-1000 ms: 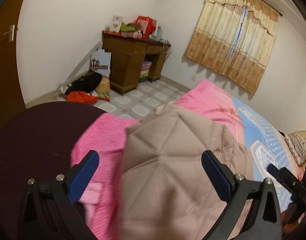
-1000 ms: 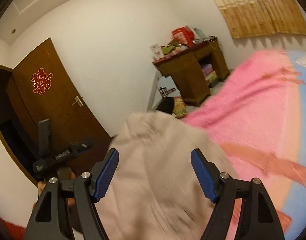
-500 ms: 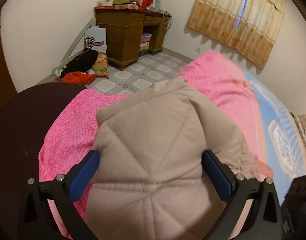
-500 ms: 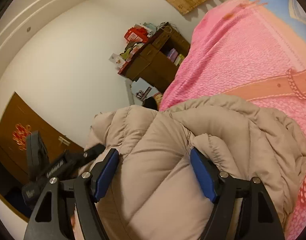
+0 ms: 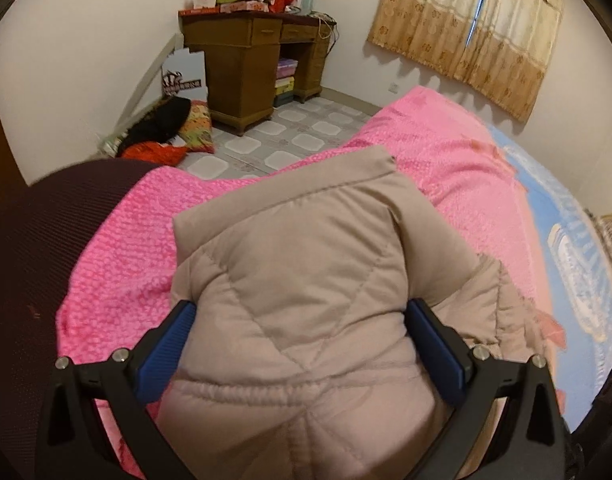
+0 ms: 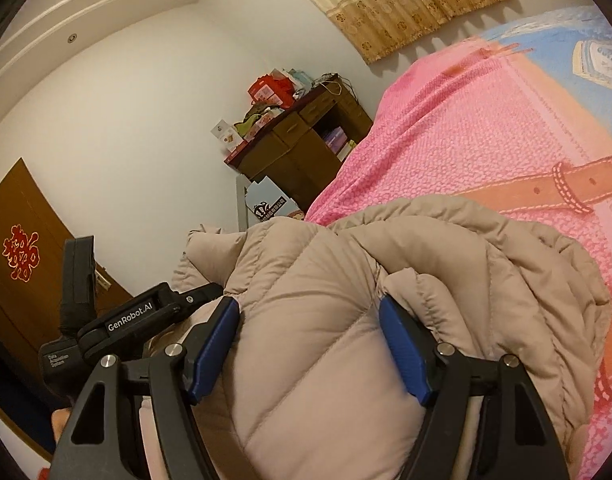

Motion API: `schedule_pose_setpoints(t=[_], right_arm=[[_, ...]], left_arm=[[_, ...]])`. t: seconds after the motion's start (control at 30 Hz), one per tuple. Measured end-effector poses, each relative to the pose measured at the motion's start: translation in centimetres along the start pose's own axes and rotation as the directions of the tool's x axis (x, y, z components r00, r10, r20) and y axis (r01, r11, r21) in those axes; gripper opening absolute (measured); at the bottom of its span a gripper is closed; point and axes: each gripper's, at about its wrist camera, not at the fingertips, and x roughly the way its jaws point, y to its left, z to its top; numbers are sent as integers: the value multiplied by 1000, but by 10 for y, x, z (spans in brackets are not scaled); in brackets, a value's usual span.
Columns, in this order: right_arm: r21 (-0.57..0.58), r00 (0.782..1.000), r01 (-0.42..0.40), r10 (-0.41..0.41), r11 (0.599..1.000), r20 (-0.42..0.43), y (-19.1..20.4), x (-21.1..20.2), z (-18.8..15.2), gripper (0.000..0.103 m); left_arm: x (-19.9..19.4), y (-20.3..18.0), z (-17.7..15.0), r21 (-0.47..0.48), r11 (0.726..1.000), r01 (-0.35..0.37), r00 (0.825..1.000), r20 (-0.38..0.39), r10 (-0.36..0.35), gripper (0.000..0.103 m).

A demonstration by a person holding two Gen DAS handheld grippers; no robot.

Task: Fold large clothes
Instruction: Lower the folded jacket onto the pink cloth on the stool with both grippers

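Both wrist cameras sit close over the beige padded coat (image 5: 306, 300), looking across the pink bed (image 6: 446, 140) toward the wooden desk (image 5: 245, 60) and curtains (image 6: 406, 8).

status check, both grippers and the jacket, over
Left gripper and right gripper each clamped on the beige puffer jacket. Jacket bundled on the pink bedspread. Nothing in the way.
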Motion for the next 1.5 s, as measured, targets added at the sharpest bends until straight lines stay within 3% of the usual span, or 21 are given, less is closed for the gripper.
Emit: schedule_pose_setpoints(t=[0.07, 0.2, 0.33, 0.43, 0.53, 0.67, 0.83, 0.97, 1.07, 1.4, 1.5], right_arm=[[1, 1000, 15, -15, 1000, -16, 2, -10, -1, 74], [21, 998, 57, -58, 998, 11, 13, -53, -6, 79], [60, 997, 56, -59, 997, 53, 22, -96, -13, 82], [44, 989, 123, -126, 991, 80, 34, -122, -20, 82], [28, 976, 198, -200, 980, 85, 45, -140, -29, 82], [-43, 968, 245, -242, 969, 71, 67, -155, -43, 82], [-107, 941, 328, -316, 938, 118, 85, -172, -57, 82], [-112, 929, 366, -357, 924, 94, 82, -176, -64, 82], [-129, 915, 404, -398, 906, 70, 75, -176, -69, 82], [-147, 907, 384, -402, 912, -127, 44, -145, -95, 82], [-150, 904, 379, -400, 913, -153, 42, -139, -101, 82]], left_arm=[[-19, -3, -8, 15, 1000, -10, 1000, -9, 10, 103], [-61, -5, -28, 39, 998, -50, 997, 58, 47, 103], [-109, -17, -55, 113, 984, -140, 981, 150, 123, 103], [-137, -21, -76, 140, 968, -207, 963, 207, 176, 103], [-154, -19, -93, 143, 967, -211, 960, 219, 177, 103], [-171, -22, -116, 165, 966, -200, 958, 241, 157, 103], [-181, -31, -138, 176, 963, -204, 953, 259, 155, 103], [-175, -37, -144, 157, 974, -161, 969, 214, 126, 103], [-166, -43, -152, 162, 969, -185, 969, 194, 152, 103], [-149, -42, -171, 166, 966, -200, 973, 146, 177, 103], [-145, -41, -173, 177, 965, -194, 977, 123, 174, 103]])
